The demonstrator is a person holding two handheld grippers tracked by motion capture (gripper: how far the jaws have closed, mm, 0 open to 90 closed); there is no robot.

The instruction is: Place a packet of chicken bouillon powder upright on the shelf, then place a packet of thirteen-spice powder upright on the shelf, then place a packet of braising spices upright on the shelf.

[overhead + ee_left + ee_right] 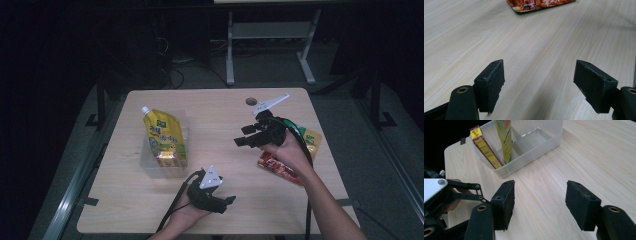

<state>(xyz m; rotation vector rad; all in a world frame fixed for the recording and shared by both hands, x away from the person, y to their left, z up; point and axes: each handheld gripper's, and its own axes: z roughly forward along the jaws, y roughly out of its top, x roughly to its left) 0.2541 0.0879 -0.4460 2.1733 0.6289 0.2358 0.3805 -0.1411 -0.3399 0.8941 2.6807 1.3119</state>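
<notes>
here both tongs (231,199) (240,136) agape, empty; bare table (225,165) between, bin (150,167) left.

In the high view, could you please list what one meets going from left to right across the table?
Clear bin holding the yellow spout pouch → left tongs → right tongs → red snack packet.

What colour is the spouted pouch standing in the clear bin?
Yellow with green print and a white cap; clearest in the high view.
</notes>
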